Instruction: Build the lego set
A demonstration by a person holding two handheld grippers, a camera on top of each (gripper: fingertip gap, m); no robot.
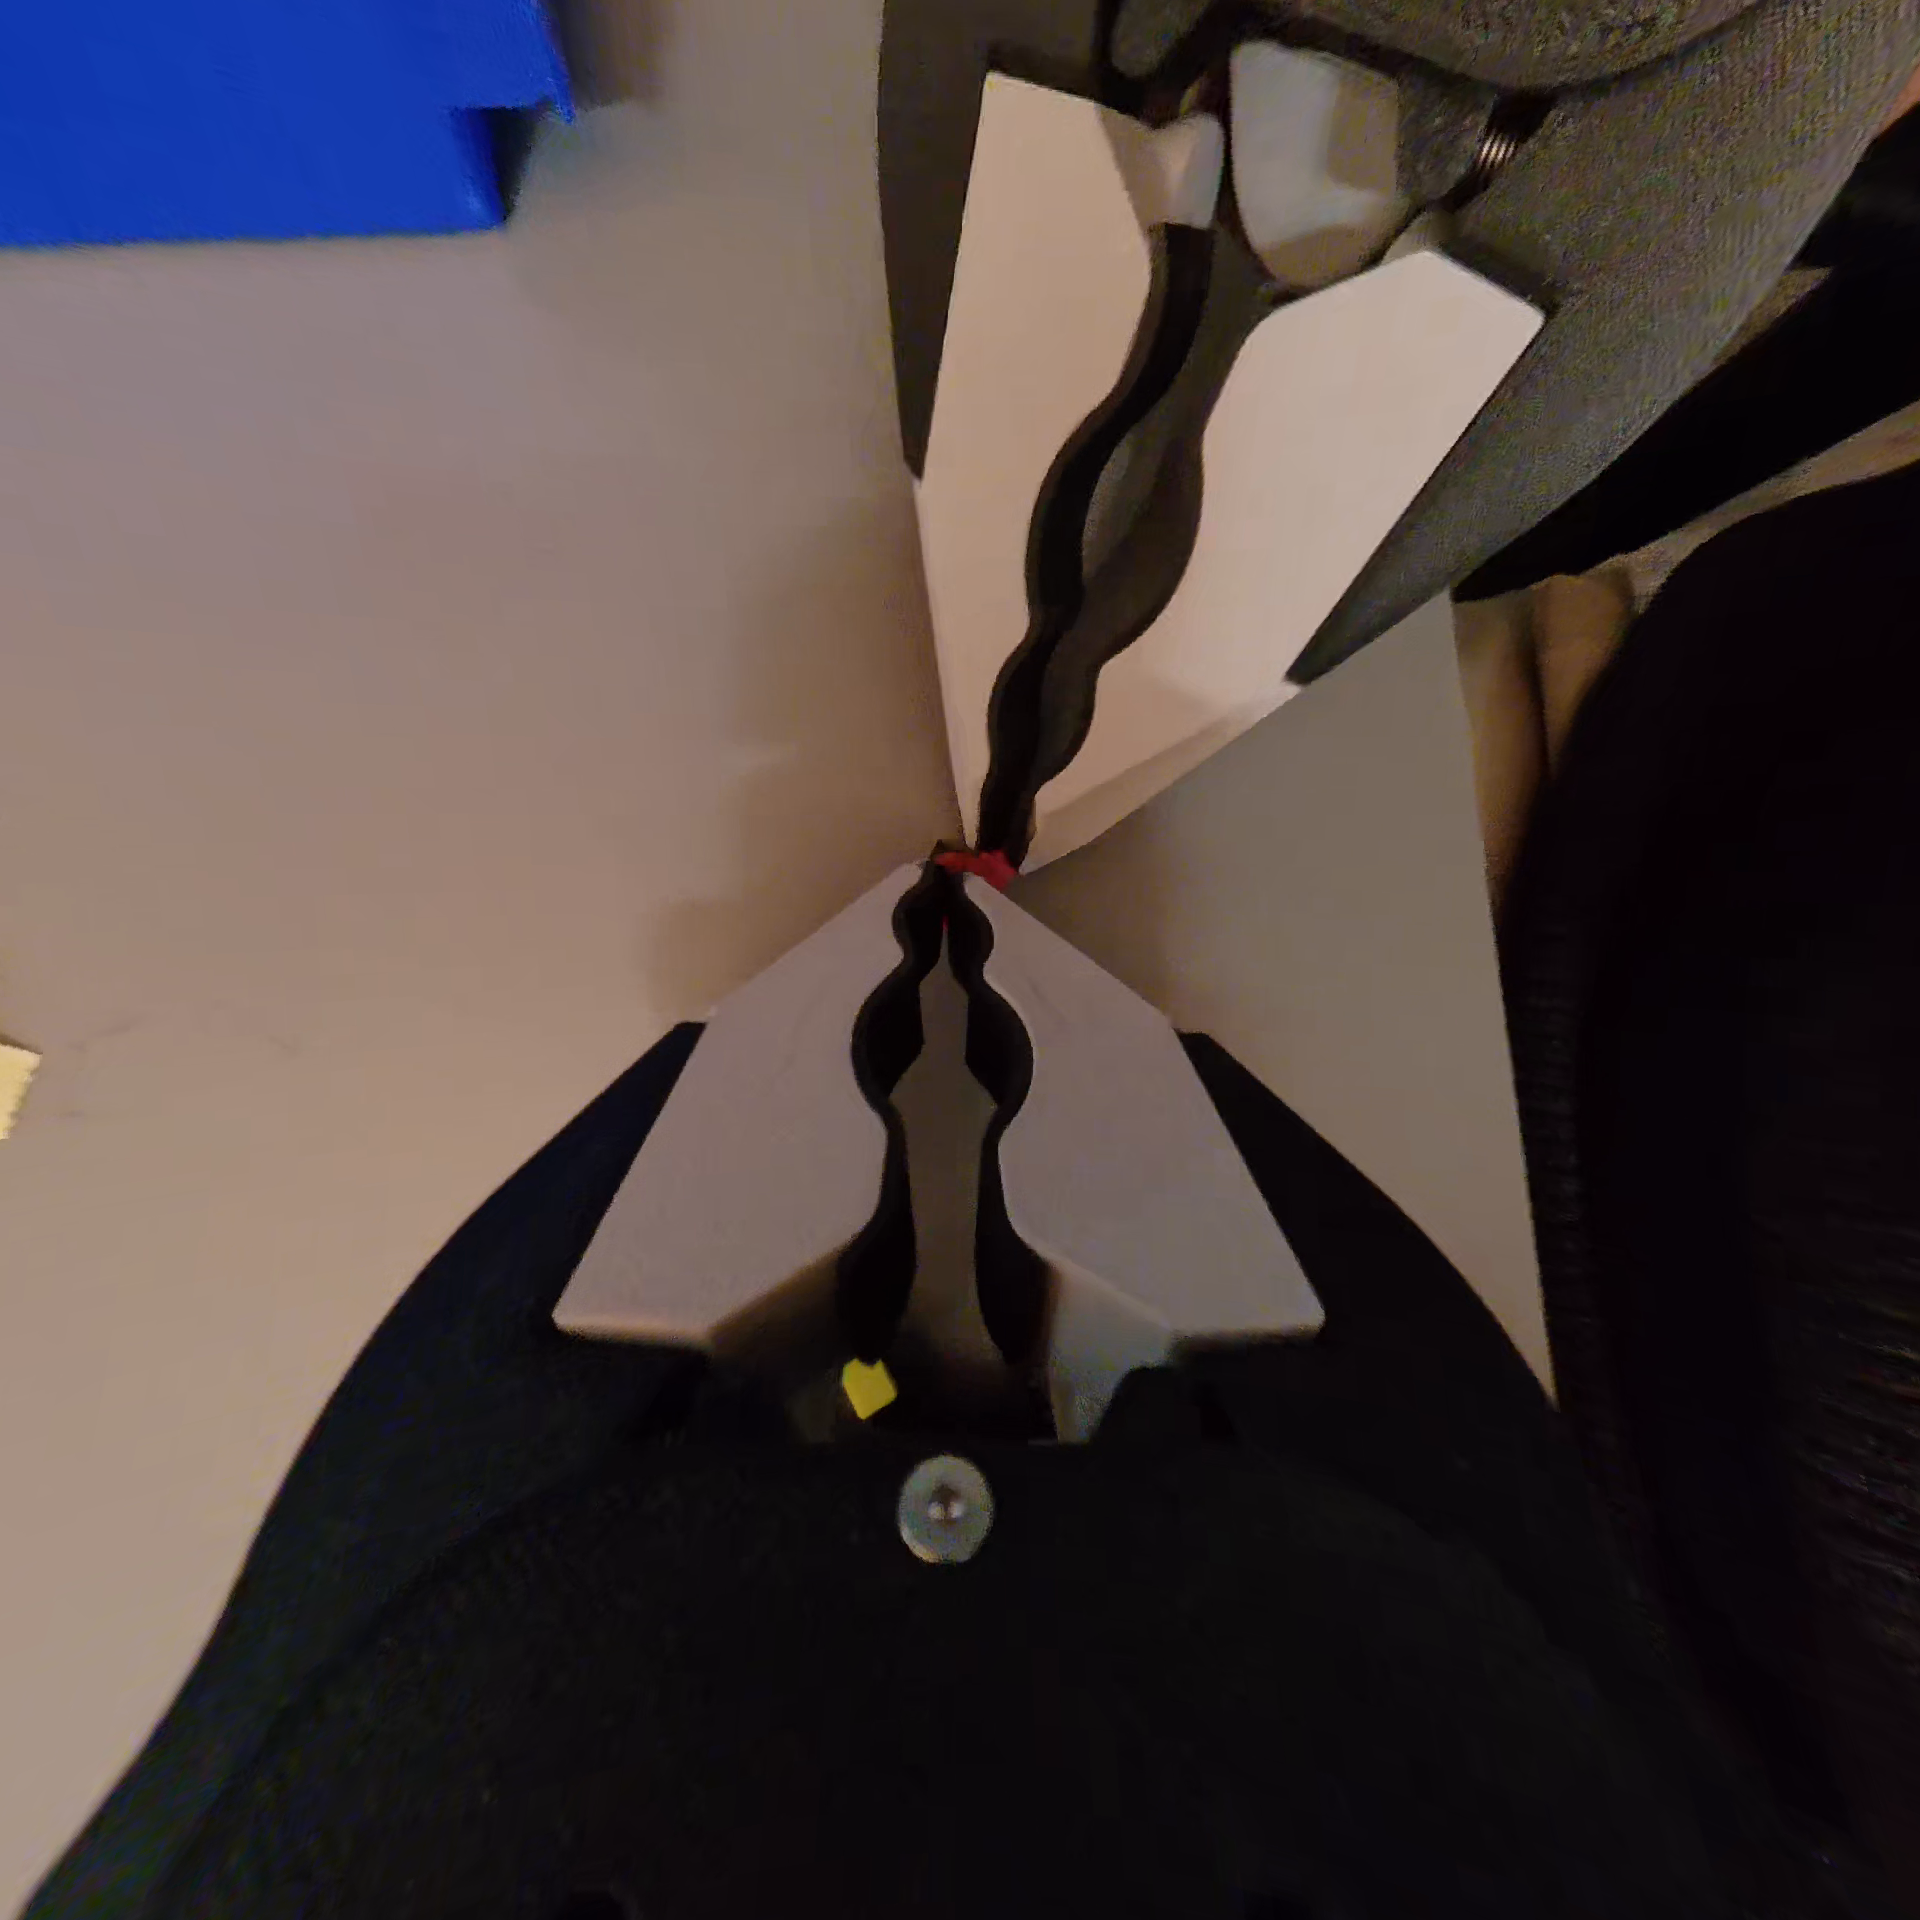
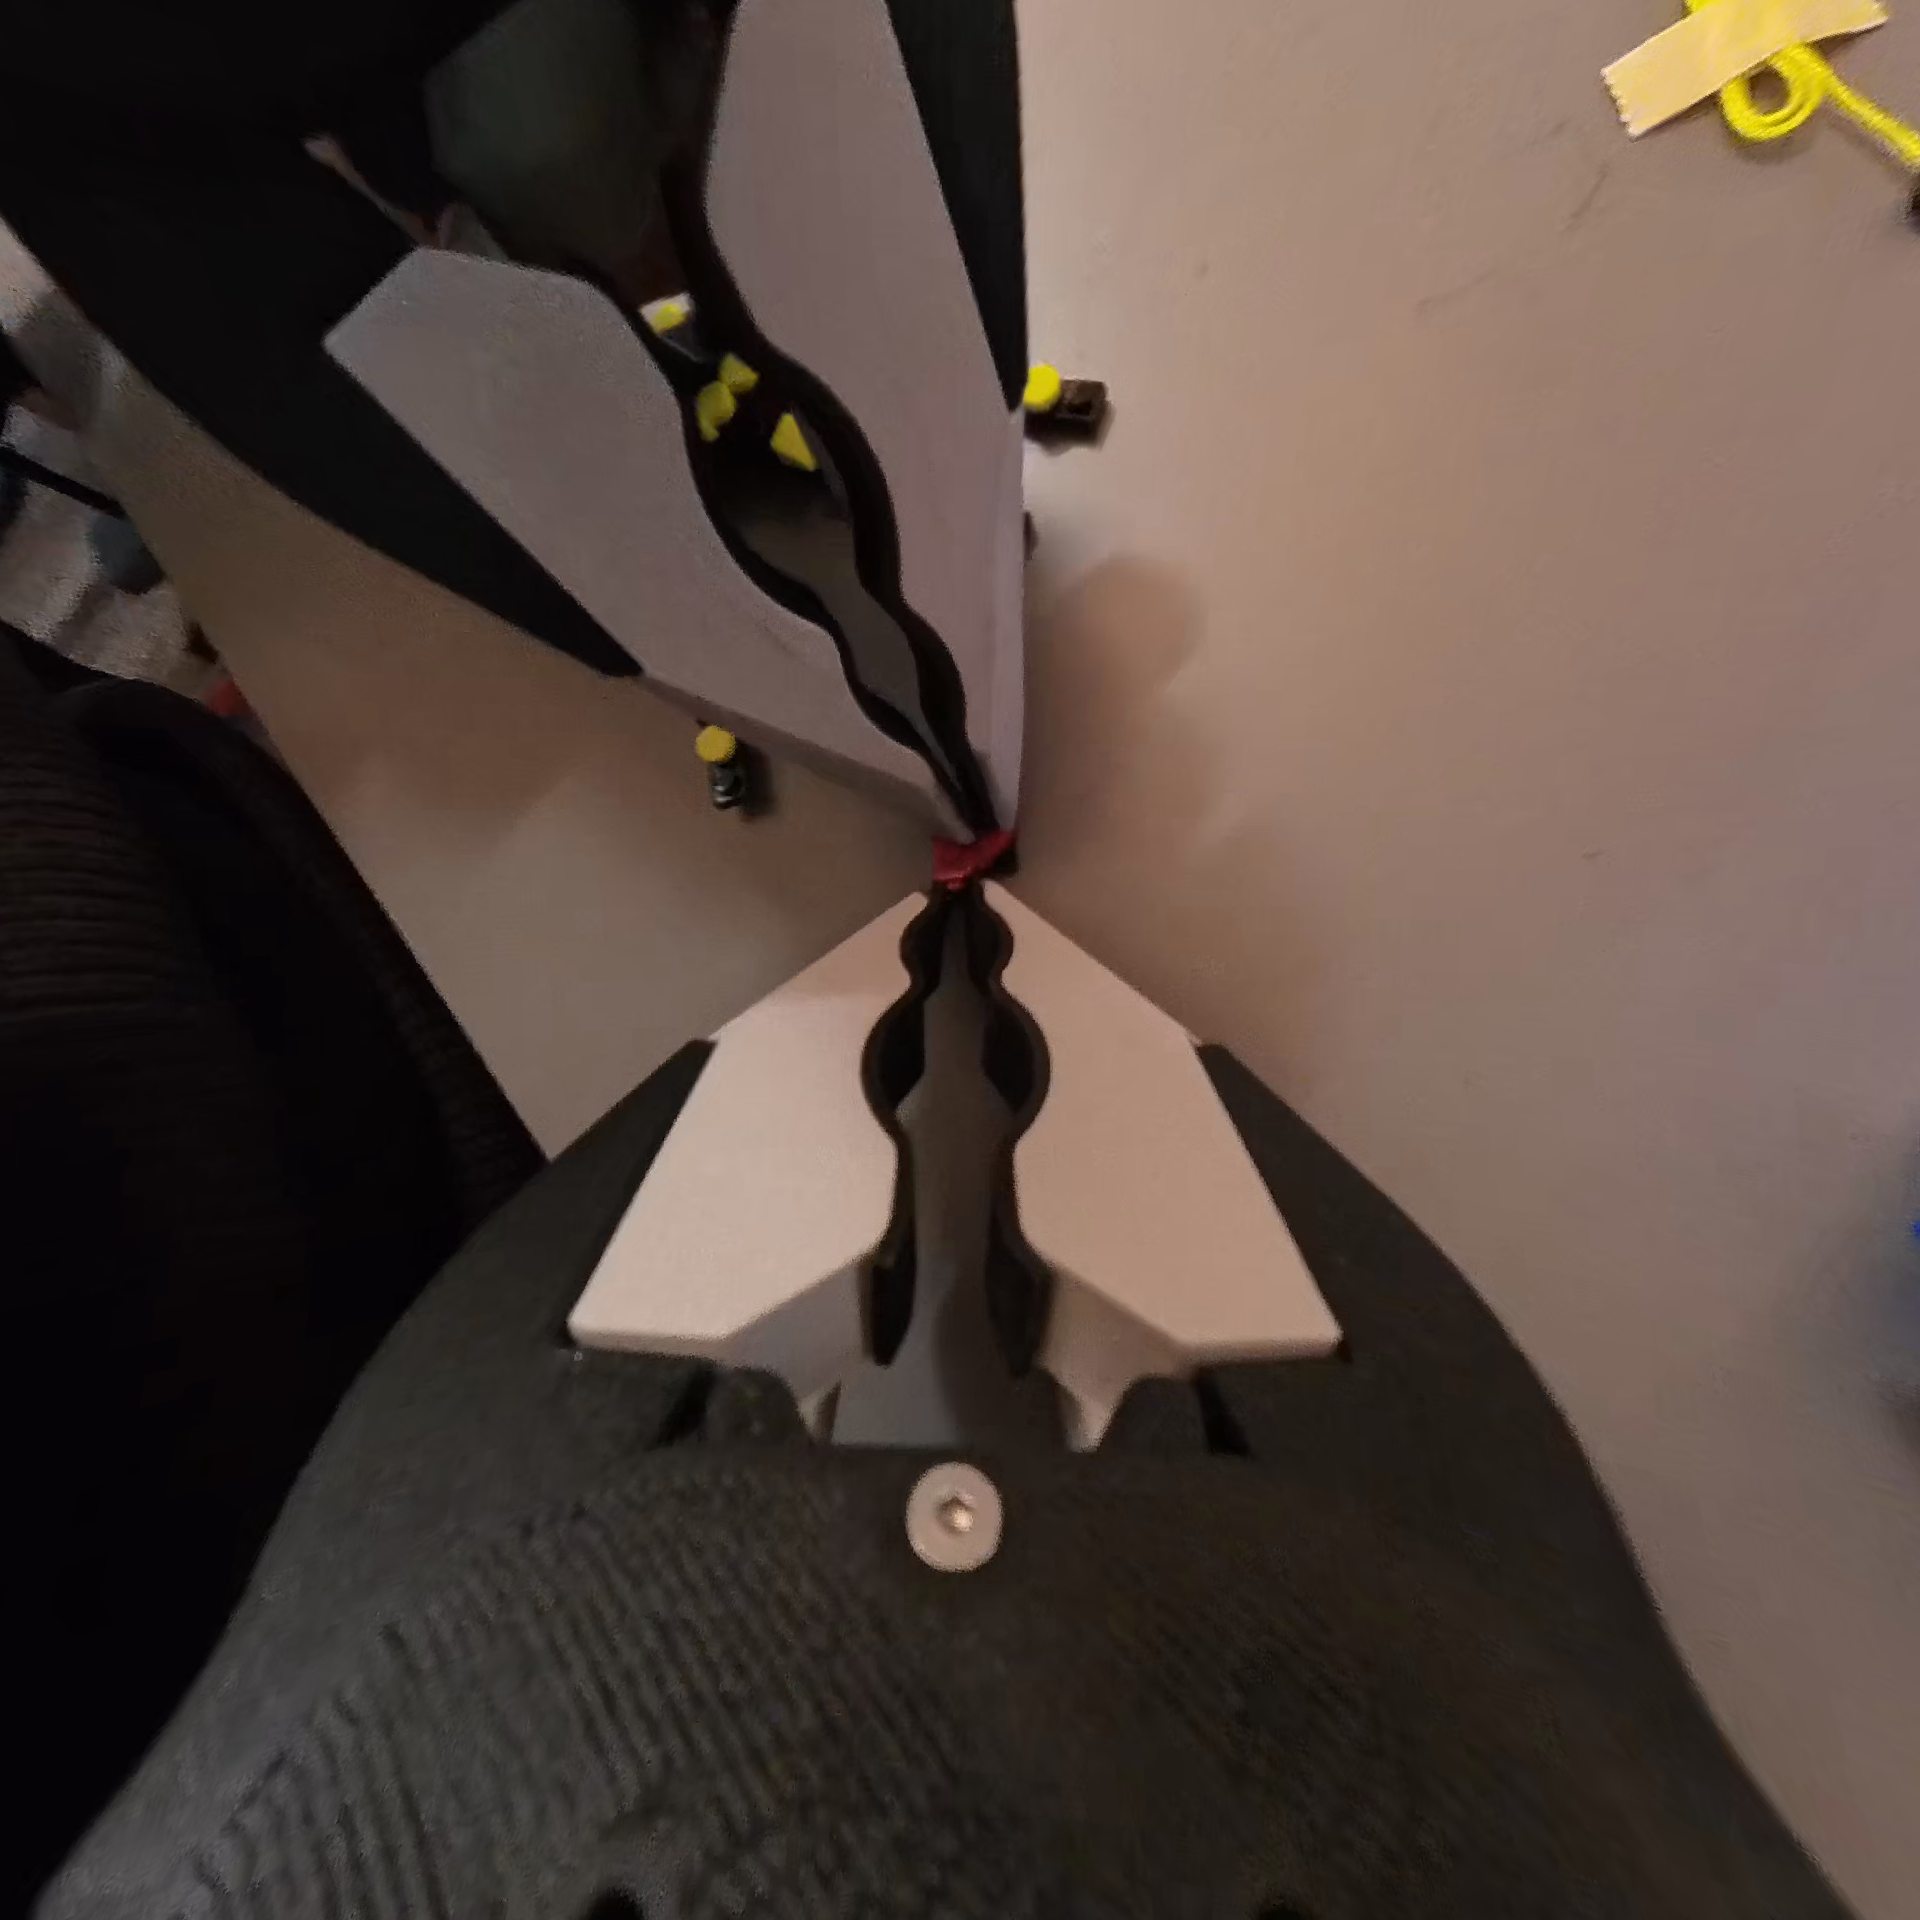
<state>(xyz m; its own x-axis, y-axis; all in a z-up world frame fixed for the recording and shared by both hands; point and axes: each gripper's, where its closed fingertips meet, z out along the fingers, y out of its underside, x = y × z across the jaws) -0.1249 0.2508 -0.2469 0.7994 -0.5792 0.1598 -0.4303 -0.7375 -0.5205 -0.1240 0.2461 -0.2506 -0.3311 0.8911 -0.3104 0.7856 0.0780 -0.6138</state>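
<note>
Both the left gripper (image 1: pixel 948 883) and right gripper (image 2: pixel 961 888) have jaws clamped on one tiny red piece (image 1: pixel 971 864); any twist could flick it onto the tabletop (image 1: pixel 416 675).

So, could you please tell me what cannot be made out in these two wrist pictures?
- Red piece: both views, tiny and pinched between the left gripper and right gripper tips; shape unclear.
- Yellow and black parts: right wrist view, partly hidden behind the left gripper's fingers.
- Blue box: left wrist view, blurred and cut off by the edge.
- Yellow cord: right wrist view, cut off at the corner.
</note>
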